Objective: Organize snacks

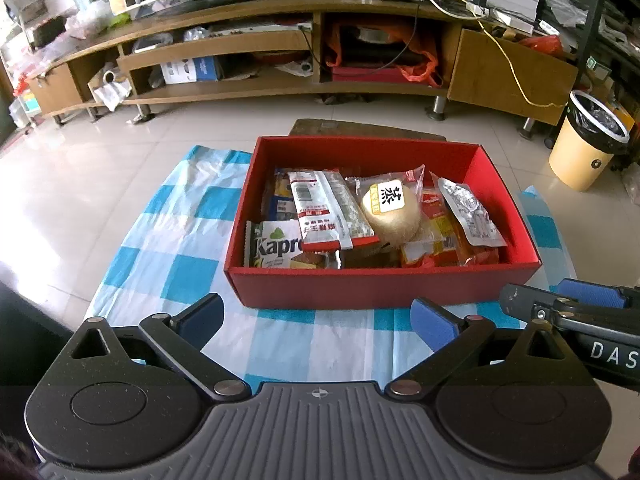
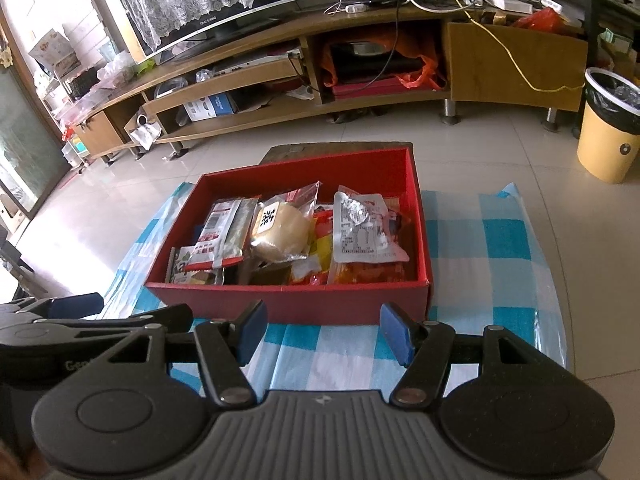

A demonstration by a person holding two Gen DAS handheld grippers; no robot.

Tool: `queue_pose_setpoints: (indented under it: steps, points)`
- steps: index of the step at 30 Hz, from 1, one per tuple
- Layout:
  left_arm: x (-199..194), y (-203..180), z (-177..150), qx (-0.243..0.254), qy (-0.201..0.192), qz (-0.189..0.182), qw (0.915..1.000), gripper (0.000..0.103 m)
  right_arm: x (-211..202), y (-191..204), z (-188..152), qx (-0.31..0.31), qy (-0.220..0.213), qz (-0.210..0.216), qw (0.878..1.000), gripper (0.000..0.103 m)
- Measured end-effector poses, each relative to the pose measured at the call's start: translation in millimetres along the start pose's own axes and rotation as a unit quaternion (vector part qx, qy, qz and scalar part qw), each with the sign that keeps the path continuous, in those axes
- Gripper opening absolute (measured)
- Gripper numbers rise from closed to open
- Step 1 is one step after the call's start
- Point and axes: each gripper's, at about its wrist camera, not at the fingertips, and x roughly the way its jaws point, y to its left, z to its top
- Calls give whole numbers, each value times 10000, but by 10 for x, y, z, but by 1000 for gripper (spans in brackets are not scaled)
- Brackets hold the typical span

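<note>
A red cardboard box stands on a blue-and-white checked cloth. It holds several wrapped snacks: a round bun in clear wrap, a red-and-white bar, a green-and-white Kapro pack and a silver pouch. My left gripper is open and empty, just in front of the box. My right gripper is open and empty, in front of the box; the bun and the pouch show inside. The right gripper's fingers show at the left view's right edge.
A long wooden TV stand with cluttered shelves runs along the back. A yellow bin with a black liner stands on the tiled floor at the right. A dark wooden stool top shows behind the box.
</note>
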Motion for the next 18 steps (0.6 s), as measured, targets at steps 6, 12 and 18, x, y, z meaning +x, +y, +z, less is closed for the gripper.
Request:
queue_pose_setpoints:
  steps: [6, 12, 18]
  points:
    - [-109, -13, -100, 59, -98, 23, 9999, 101, -108, 2, -95, 42, -24, 33, 10000, 61]
    - [-236, -15, -224, 62, -157, 4, 9999, 101, -233, 18, -204, 58, -59, 64, 9999, 61]
    - [-320, -36, -390, 127, -127, 0, 9998, 101, -339, 40, -370, 14, -22, 58, 10000, 61]
